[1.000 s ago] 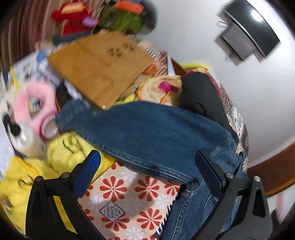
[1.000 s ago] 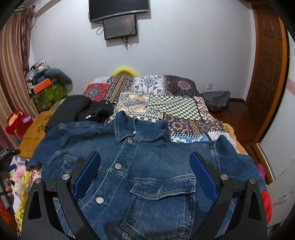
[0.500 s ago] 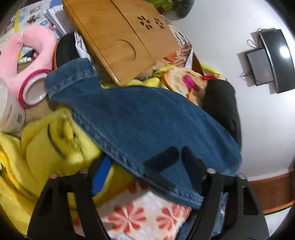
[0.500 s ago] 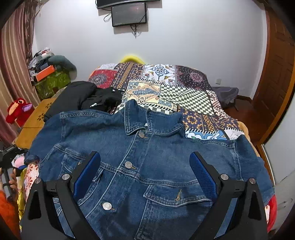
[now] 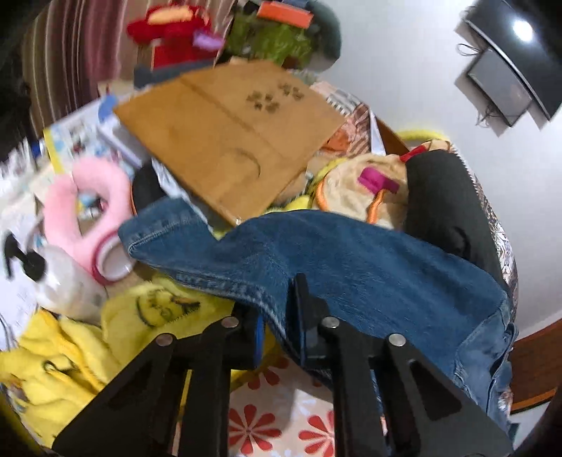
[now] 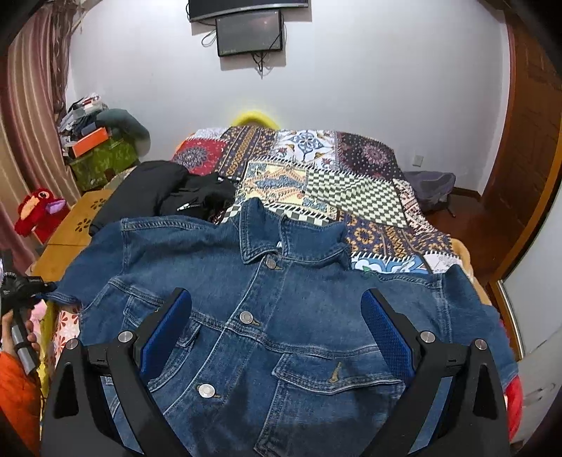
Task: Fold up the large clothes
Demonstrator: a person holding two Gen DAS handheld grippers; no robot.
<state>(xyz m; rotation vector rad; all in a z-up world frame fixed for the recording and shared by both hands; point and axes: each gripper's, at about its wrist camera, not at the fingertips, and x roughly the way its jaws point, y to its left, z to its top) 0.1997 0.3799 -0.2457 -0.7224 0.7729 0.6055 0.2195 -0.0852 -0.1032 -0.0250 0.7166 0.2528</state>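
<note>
You face a white wall [image 6: 368, 88] carrying two dark screens [image 6: 250, 32], above a bed with a patchwork quilt [image 6: 316, 182]; striped curtains [image 6: 31, 116] hang at your left, a wooden door [image 6: 527, 140] stands at your right

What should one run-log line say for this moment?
left gripper: shut on jacket sleeve | right gripper: open above denim jacket | jacket: spread flat, unfolded, on bed

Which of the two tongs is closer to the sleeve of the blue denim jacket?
Left. The left tongs are clamped on the blue denim jacket's sleeve; the right tongs hover open above the jacket's front.
</note>
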